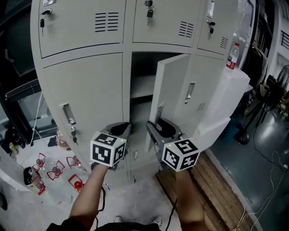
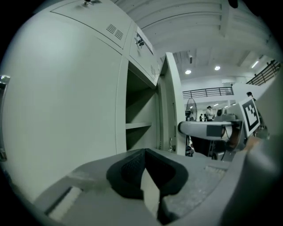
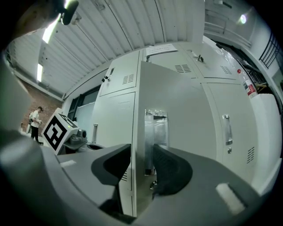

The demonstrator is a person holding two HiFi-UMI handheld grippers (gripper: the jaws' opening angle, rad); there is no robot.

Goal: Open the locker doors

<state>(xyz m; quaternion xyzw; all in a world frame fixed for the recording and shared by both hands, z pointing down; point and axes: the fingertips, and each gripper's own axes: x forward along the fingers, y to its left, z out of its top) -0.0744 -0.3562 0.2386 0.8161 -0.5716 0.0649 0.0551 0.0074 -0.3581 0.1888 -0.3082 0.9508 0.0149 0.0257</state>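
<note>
— While the middle door is standing partly open, swung out to the right with its free edge facing us, what is the right gripper doing with it?

— It is straddling that free edge at the handle. One pad is sitting behind the panel and the other is lying on the handle plate. Both appear to be pressing, so I am recording it as clamped on the door.

— And the left gripper?

— It is carrying nothing. Its jaws are resting together, and it is hovering just in front of the left door, which is shut.

— How are you judging the pull?

— In my judgement the door is calling for a swing along its hinge arc, not a straight tug. The wrist should be turning with the panel so the pads are not sliding off the thin edge.

— Anything further out?

— The shelf inside is showing bare. Keys are hanging from the upper row of the lockers, all shut.
</note>
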